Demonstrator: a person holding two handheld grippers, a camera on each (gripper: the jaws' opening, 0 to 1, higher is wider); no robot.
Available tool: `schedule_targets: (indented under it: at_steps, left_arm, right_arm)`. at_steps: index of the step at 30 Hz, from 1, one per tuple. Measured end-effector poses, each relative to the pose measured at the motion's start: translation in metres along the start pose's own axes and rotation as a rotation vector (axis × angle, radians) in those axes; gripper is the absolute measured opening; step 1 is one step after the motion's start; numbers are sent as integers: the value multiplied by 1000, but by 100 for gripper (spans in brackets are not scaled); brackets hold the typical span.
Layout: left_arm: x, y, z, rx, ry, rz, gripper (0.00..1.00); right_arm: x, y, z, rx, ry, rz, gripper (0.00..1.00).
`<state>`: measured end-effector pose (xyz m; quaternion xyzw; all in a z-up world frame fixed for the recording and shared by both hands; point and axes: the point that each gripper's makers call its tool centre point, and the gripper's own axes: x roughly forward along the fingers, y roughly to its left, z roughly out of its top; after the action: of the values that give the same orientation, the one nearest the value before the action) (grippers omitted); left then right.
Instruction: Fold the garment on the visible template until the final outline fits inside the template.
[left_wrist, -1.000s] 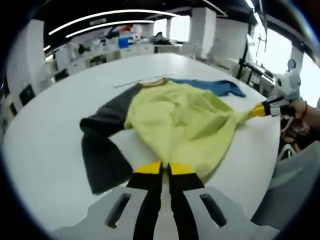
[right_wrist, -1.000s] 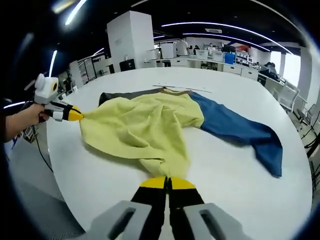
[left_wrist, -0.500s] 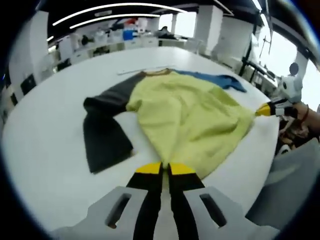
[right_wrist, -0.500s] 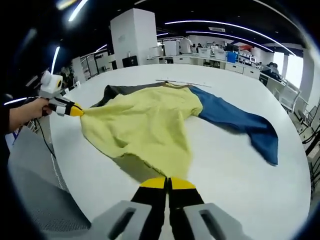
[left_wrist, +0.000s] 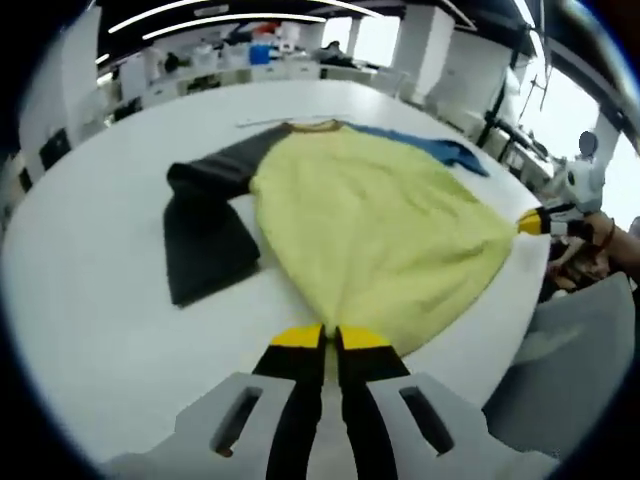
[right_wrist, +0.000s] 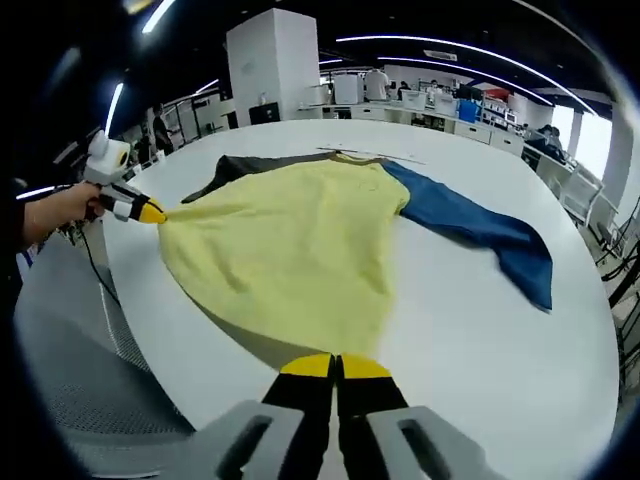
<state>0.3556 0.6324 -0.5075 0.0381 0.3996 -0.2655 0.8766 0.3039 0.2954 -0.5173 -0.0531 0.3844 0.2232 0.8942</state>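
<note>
A yellow sweatshirt (left_wrist: 385, 225) with one dark grey sleeve (left_wrist: 205, 235) and one blue sleeve (right_wrist: 470, 225) lies spread on a white round table (left_wrist: 90, 300). My left gripper (left_wrist: 328, 338) is shut on one bottom corner of the yellow hem, and my right gripper (right_wrist: 335, 367) is shut on the other. The hem hangs stretched between them, lifted off the table near its edge. In the left gripper view the right gripper (left_wrist: 540, 222) appears at the right, and in the right gripper view the left gripper (right_wrist: 140, 210) comes in from the left. A thin pale template line (right_wrist: 375, 155) shows beyond the collar.
Grey chairs (right_wrist: 80, 380) stand at the near edge of the table. Office desks, white pillars and windows fill the background. A person's hand (right_wrist: 60, 208) holds the other gripper.
Both grippers have pulled the hem back toward the table's edge and apart, so the yellow body now lies flatter and smoother. The grey sleeve stays folded on the table.
</note>
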Motion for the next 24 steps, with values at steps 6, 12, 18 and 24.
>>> schedule_targets:
  at_steps: [6,12,18,24]
  left_arm:
    - [1,-2,-7,-10,14,2,1]
    - [-1,-3,-12,1,21,3,0]
    - [-5,-4,-20,31,27,-5,6]
    - [-10,-7,-28,72,39,-31,20]
  right_arm:
    - [1,0,-5,9,6,-8,0]
    - [0,0,-11,4,16,-10,0]
    - [0,3,-17,96,32,-1,3]
    - [-11,-1,-16,208,8,-2,10]
